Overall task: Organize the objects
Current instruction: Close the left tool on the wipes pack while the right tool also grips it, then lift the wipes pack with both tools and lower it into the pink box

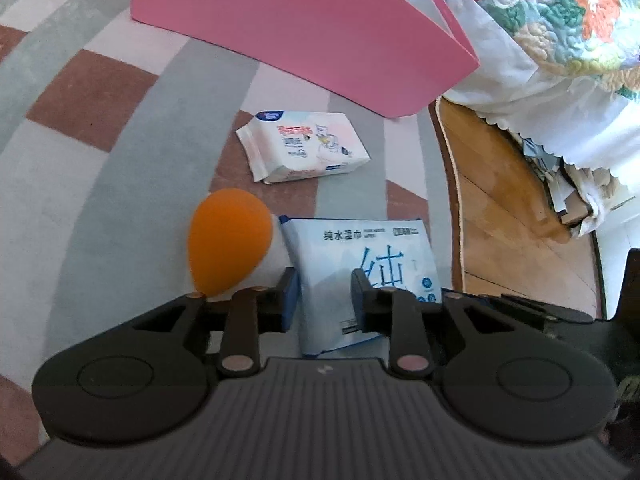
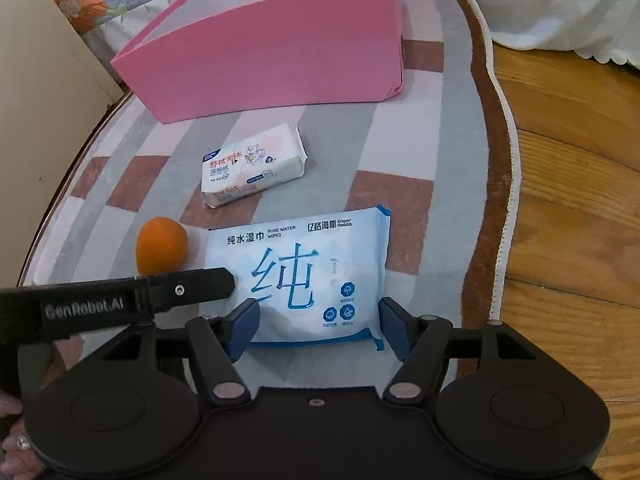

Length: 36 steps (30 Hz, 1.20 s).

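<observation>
The large blue wipes pack (image 1: 362, 280) lies flat on the checked rug (image 1: 100, 184), and in the left wrist view it sits directly ahead of the left gripper (image 1: 324, 296), whose fingers stand apart with nothing between them. The pack's near left part shows through the gap, below the tips. An orange egg-shaped sponge (image 1: 230, 246) stands just left of the pack, close by the left finger. Farther on lies a small white wipes pack (image 1: 302, 146), and beyond it the pink box (image 1: 288, 28), open at the top, near the quilted bedspread (image 1: 560, 12).

In the right wrist view the right gripper (image 2: 318, 326) is also spread wide and holds nothing. Its blue pads (image 2: 240, 326) flank the near end of the large blue wipes pack (image 2: 304, 280), one at each side; whether they touch the wrapper I cannot tell. The left gripper's finger (image 2: 188, 290) reaches in from the left, in front of the orange sponge (image 2: 162, 246). The small white pack (image 2: 254, 166) lies between the big pack and the pink box (image 2: 264, 56).

The step in hand looks like picking up the large pack for the box. It is soft and wide, so I judge the pads should go low along its sides and close firmly enough that it does not sag out. The left tool should stay clear of the sponge, which would tip easily.
</observation>
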Motion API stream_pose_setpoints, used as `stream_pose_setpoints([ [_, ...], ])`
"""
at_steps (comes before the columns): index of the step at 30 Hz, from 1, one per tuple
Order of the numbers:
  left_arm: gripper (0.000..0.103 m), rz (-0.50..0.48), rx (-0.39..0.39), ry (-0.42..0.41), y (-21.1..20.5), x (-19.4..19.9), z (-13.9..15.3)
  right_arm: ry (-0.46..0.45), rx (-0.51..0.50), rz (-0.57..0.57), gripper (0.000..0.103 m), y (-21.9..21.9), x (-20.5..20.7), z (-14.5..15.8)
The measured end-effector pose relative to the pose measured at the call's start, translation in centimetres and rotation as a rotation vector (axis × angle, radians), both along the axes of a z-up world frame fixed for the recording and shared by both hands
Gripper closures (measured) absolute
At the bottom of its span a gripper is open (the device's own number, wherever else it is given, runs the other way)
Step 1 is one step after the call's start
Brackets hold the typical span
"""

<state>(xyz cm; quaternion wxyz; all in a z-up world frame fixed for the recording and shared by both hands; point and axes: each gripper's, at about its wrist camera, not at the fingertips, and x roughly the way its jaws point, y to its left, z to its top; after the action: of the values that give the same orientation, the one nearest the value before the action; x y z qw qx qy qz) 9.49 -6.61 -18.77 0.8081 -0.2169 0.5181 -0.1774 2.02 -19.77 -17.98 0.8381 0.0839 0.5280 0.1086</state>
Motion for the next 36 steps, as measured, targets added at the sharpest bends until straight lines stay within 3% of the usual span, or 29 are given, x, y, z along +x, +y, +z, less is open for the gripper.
stream_pose_setpoints([
  [6, 0.074, -0.003, 0.010, 0.001, -0.4, 0.1, 0.2, -0.020, -0.161, 0.214, 0.017, 2.2, 0.1, 0.0],
  [12, 0.070, 0.009, -0.027, 0.005, -0.1, 0.6, -0.1, -0.009, -0.095, 0.155, 0.008, 1.4, 0.9, -0.4],
  [21, 0.070, -0.034, -0.052, 0.058, 0.2, -0.2, 0.4, -0.040, -0.128, 0.177, 0.009, 3.2, -0.3, 1.0],
  [27, 0.070, -0.054, -0.087, 0.030, 1.3, -0.8, 3.4, -0.036, -0.103, 0.138, 0.009, 3.2, -1.4, 3.9],
  [32, 0.070, -0.086, -0.087, -0.055, 2.4, -1.3, 7.7, -0.057, -0.056, 0.134, 0.009, 3.0, -2.0, 7.0],
  [36, 0.070, -0.106, -0.044, -0.133, 3.1, -1.5, 11.2, -0.079, -0.033, 0.160, 0.009, 3.5, -1.9, 10.0],
])
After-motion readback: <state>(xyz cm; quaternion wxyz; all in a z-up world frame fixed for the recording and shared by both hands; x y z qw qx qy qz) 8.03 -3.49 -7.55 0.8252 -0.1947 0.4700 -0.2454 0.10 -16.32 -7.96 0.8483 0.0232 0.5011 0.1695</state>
